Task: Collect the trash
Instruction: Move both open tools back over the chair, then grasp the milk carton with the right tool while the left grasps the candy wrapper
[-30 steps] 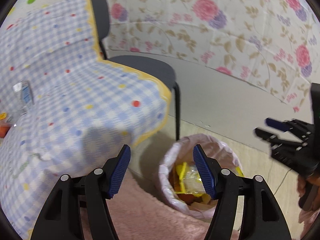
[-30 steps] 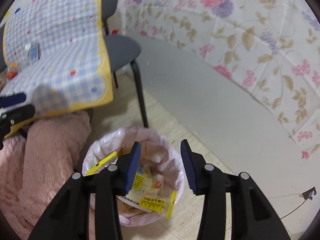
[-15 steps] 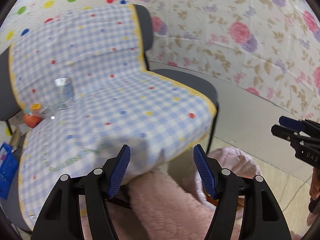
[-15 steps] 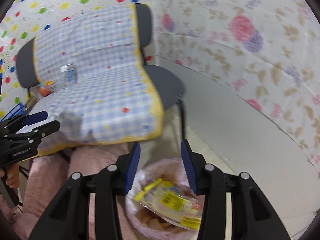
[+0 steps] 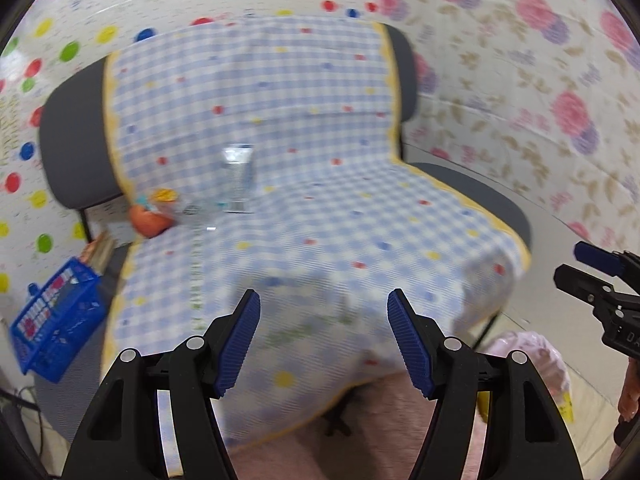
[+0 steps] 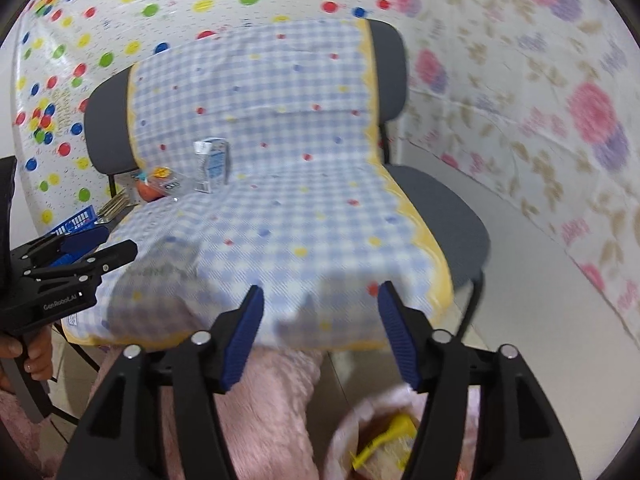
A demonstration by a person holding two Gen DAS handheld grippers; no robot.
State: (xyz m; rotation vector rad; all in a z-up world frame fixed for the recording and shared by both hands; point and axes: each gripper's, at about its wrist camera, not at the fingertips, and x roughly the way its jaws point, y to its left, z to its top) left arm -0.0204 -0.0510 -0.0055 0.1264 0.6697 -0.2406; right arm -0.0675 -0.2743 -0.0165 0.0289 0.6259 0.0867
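A small white-and-blue carton (image 5: pixel 238 178) (image 6: pixel 212 165) stands at the back of the seat on a blue checked cloth (image 5: pixel 320 216) (image 6: pixel 288 208). Left of it lies a clear wrapper with orange and yellow (image 5: pixel 158 212) (image 6: pixel 158 182). My left gripper (image 5: pixel 323 340) is open and empty, over the cloth's front edge; it also shows in the right wrist view (image 6: pixel 116 246). My right gripper (image 6: pixel 320 336) is open and empty, above the front edge; it shows in the left wrist view (image 5: pixel 588 264). The pink-lined trash bin (image 5: pixel 532 364) (image 6: pixel 376 436) holds yellow wrappers, low right.
Two dark grey chairs (image 5: pixel 480 192) (image 6: pixel 440 204) carry the cloth. A blue plastic basket (image 5: pixel 56 320) (image 6: pixel 74 218) sits on the floor at left. A pink fuzzy rug (image 6: pixel 264 412) lies under the seat's front. Floral and dotted wall coverings stand behind.
Both grippers have swung up and left, from over the trash bin to facing the chair seat. The right gripper's jaws stand wider. The bin has dropped to the lower right.
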